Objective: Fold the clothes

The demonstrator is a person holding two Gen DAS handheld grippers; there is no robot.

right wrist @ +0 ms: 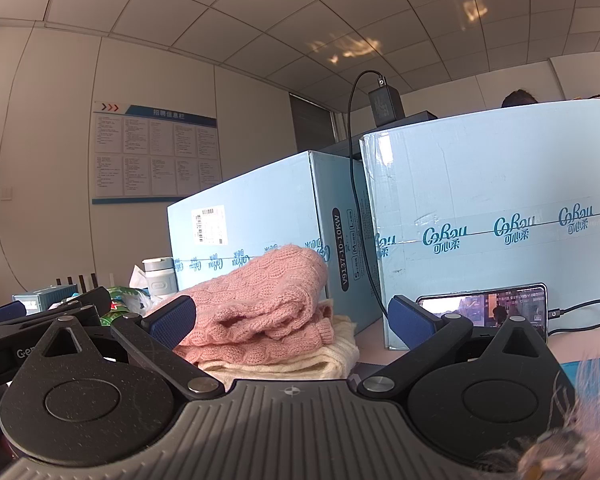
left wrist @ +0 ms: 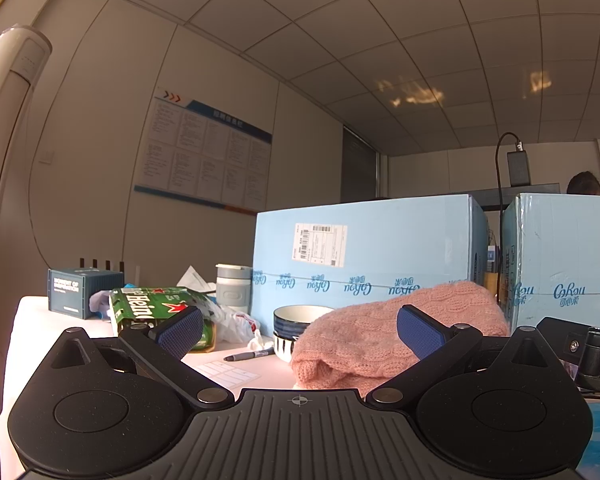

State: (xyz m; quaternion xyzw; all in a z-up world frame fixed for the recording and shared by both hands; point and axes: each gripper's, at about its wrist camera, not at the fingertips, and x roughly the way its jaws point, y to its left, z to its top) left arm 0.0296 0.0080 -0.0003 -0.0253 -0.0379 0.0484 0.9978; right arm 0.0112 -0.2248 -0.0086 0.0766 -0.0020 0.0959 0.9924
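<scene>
Left tongs (left wrist: 300,334) spread wide, nothing between the blue pads, hovering low over the tabletop (left wrist: 52,328). Right tongs (right wrist: 292,320) same deal: spread wide, pinching nothing.

Pink knit sweater (right wrist: 260,304) bunched in a loose heap, sitting on top of a folded cream knit (right wrist: 300,360), both on the tabletop right up against the near face of the left blue carton (right wrist: 252,208). From the left view, same pink sweater (left wrist: 380,332) straight ahead and a bit right, partly hidden behind the right pad.

Loads of clutter around:
- striped bowl (left wrist: 296,320) just left of the sweater, touching or nearly so, hard to tell
- black marker (left wrist: 248,355) lying on a printed sheet (left wrist: 228,372) near the bowl
- green beer pack (left wrist: 152,308) further left, crumpled plastic bag (left wrist: 232,320) beside it
- grey lidded cup (left wrist: 233,288) behind the bag, against the carton
- small dark blue box (left wrist: 80,288) at the far left edge
- second blue carton (right wrist: 500,220) to the right, phone (right wrist: 484,308) propped against it with the screen lit, cable (right wrist: 580,312) plugged in
- black charger (right wrist: 386,106) perched up behind the cartons

Both cartons walling off the far side of the tabletop.
</scene>
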